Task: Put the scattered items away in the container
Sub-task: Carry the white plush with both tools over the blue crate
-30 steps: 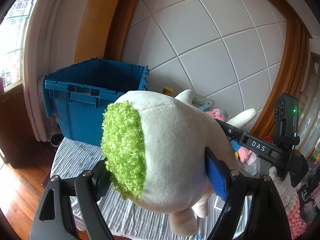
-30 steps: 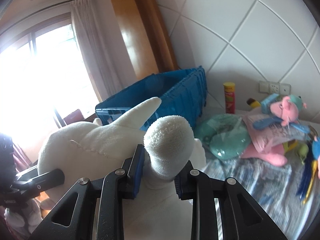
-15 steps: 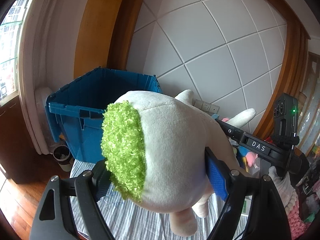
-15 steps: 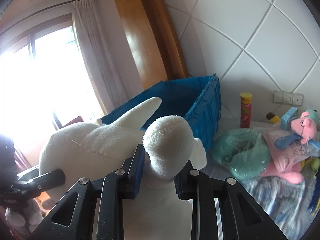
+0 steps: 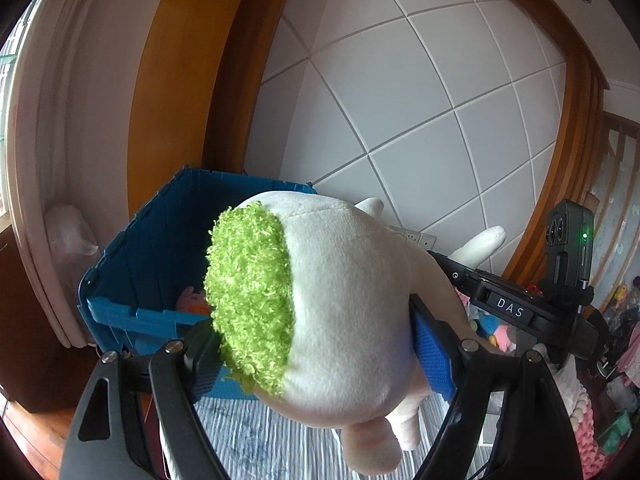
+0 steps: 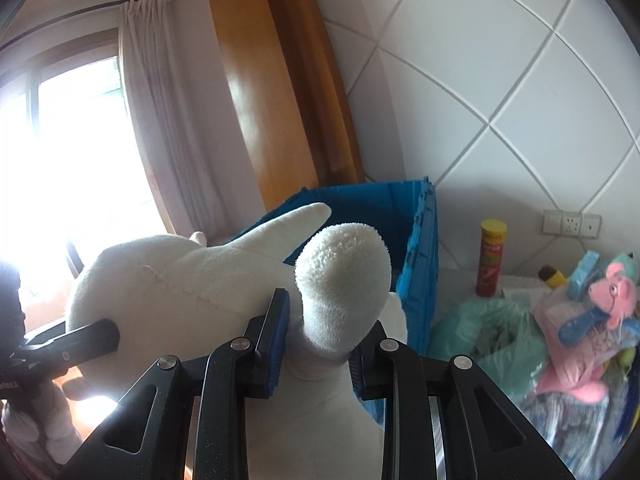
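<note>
A big white plush toy (image 5: 352, 304) with a curly green patch (image 5: 252, 300) is held in the air between both grippers. My left gripper (image 5: 316, 348) is shut on its rounded body. My right gripper (image 6: 318, 340) is shut on a fluffy white limb of the same plush toy (image 6: 340, 276). The open blue crate (image 5: 160, 248) stands just beyond the toy; it also shows in the right wrist view (image 6: 416, 240). An orange-pink item (image 5: 192, 300) lies inside the crate. The toy hides much of the crate's inside.
A striped bedspread (image 5: 256, 436) lies below. Scattered on it to the right are a pink plush (image 6: 592, 312), a teal bag (image 6: 480, 332) and a red and yellow can (image 6: 490, 256). A tiled wall (image 5: 400, 100) and a curtain (image 6: 160, 140) stand behind.
Both grippers have carried the plush toy higher and closer to the blue crate. The crate's inside now shows in the left wrist view. The grips are unchanged.
</note>
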A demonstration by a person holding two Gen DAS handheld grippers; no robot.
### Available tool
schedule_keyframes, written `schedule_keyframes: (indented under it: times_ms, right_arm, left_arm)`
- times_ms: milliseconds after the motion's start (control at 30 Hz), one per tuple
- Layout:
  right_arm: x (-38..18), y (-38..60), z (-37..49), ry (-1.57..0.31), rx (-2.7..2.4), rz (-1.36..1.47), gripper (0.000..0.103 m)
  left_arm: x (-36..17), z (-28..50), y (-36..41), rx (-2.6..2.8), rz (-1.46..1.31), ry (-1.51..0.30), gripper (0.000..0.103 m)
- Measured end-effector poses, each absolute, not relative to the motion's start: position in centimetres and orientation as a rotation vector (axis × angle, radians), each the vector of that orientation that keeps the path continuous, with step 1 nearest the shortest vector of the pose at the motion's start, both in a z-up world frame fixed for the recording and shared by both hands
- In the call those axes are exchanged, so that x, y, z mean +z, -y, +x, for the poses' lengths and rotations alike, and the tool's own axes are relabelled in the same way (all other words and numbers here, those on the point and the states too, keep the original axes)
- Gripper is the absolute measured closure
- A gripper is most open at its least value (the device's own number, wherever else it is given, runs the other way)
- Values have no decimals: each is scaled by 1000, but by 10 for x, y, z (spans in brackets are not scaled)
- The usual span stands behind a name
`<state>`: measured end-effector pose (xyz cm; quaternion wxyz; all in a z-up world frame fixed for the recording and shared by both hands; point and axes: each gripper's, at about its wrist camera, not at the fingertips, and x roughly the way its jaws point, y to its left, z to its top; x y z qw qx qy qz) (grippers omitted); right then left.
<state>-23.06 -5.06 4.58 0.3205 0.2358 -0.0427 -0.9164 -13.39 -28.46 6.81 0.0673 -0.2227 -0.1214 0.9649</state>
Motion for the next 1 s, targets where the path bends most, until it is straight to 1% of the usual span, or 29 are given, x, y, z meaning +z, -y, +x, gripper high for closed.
schedule_keyframes:
  times_ms: [200, 367, 567, 767, 1000]
  right_arm:
    - [67, 74, -281, 89, -2388, 583, 77]
    - [80, 94, -324, 76, -2371, 568, 77]
    - [60, 123, -374, 110, -2351, 668, 77]
    - [40, 152, -425, 144, -2327, 767, 77]
    - [-2, 192, -473, 199, -2288, 914, 77]
  left_arm:
    - [87, -179, 307, 2947, -621, 378, 22]
    - [93, -221, 328, 2952, -636, 394, 21]
    - [81, -279, 358, 2921, -711, 391, 21]
    - [50, -329, 397, 2869, -857, 396, 21]
    - [26, -376, 427, 2849, -997, 358, 21]
